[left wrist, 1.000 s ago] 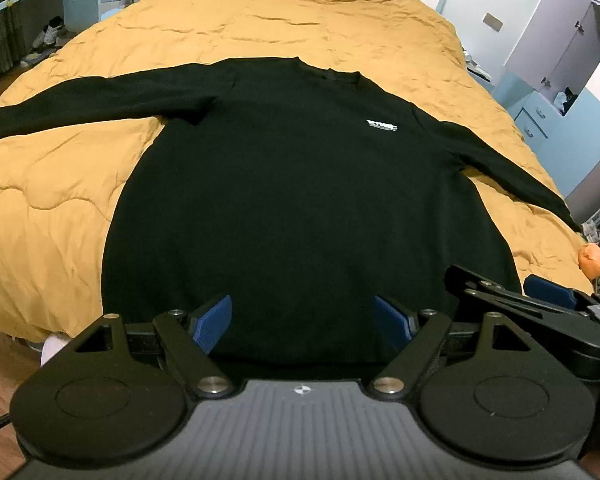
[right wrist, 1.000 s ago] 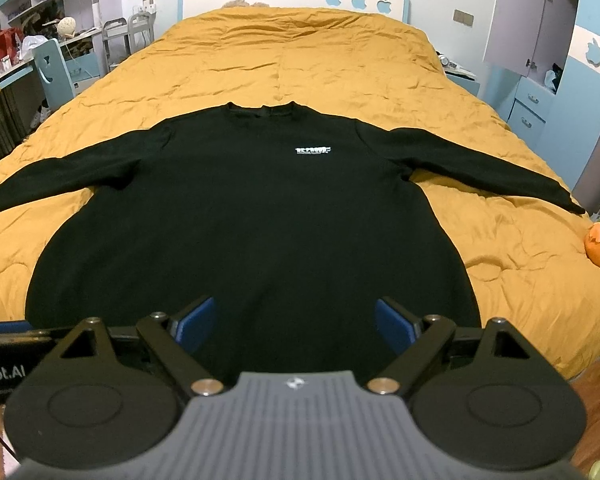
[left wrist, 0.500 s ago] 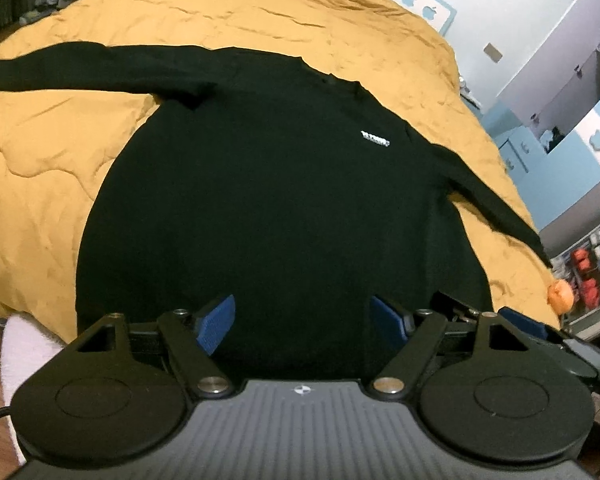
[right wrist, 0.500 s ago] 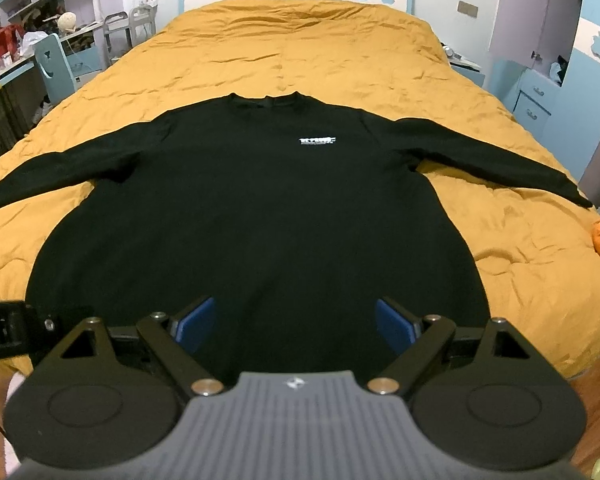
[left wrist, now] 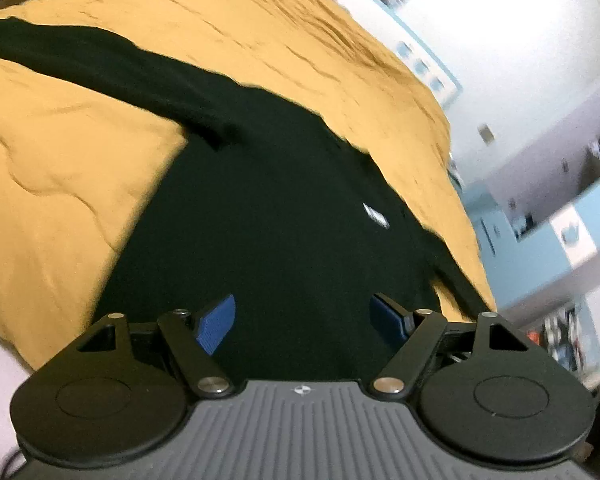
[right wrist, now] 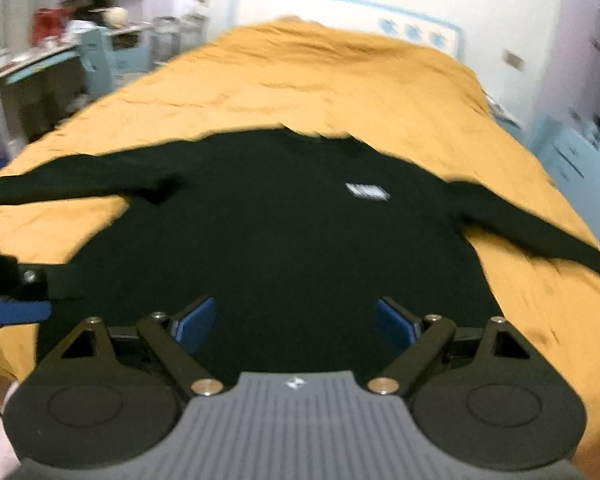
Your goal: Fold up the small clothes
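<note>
Both tongs, left (left wrist: 302,320) and right (right wrist: 296,322), gape wide and empty above the black sweater (right wrist: 284,240); soft, limp knit, best pinched at hem corners.

**Camera setup: both wrist views at foot of bed**

Left wrist: low over the hem of the black sweater (left wrist: 280,208), rolled, facing the headboard end. Right wrist: level, facing along the yellow bed (right wrist: 320,80) toward the headboard (right wrist: 340,12). Both share sweater and bedspread. Left gripper (right wrist: 4,300) shows at right view's left edge.
</note>
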`<state>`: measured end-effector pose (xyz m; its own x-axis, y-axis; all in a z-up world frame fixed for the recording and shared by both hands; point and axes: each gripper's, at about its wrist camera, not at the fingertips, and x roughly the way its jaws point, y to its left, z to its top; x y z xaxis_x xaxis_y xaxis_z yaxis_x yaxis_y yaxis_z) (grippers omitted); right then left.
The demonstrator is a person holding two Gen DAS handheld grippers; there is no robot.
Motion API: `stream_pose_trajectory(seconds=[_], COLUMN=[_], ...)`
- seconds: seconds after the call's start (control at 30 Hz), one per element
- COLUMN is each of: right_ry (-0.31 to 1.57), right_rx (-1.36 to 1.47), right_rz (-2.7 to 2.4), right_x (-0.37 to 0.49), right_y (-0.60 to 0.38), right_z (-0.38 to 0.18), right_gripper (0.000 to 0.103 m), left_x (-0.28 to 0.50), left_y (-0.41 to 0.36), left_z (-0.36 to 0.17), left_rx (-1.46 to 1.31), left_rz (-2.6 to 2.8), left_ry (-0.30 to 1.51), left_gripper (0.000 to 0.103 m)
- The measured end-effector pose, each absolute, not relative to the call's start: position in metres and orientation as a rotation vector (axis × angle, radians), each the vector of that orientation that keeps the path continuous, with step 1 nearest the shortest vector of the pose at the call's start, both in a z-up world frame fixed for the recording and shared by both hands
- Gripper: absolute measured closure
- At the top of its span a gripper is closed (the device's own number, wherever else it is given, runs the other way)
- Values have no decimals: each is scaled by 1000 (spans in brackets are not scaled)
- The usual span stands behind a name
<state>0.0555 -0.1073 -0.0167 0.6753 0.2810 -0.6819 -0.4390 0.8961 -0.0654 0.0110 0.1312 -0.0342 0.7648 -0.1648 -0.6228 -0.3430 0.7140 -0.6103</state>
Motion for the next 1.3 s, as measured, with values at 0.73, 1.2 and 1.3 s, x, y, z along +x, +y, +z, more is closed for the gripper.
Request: stream_pose_trajectory(seconds=[0.73, 1.2, 1.3], right_ry=[463, 685, 679], right_rx=[-457, -387, -375], right_rz=[764, 798, 794], right_x=[169, 179, 177], right_y=[140, 150, 135], right_z=[-91, -131, -124], right_gripper=[20, 20, 20], left_x=[-9, -8, -11], left_y=[459, 490, 494], left_z=[-118, -139, -140], left_rx=[-1140, -1101, -1129], left_rz=[685, 814, 782], left_ry=[175, 100, 63], left_gripper=[15, 94, 94])
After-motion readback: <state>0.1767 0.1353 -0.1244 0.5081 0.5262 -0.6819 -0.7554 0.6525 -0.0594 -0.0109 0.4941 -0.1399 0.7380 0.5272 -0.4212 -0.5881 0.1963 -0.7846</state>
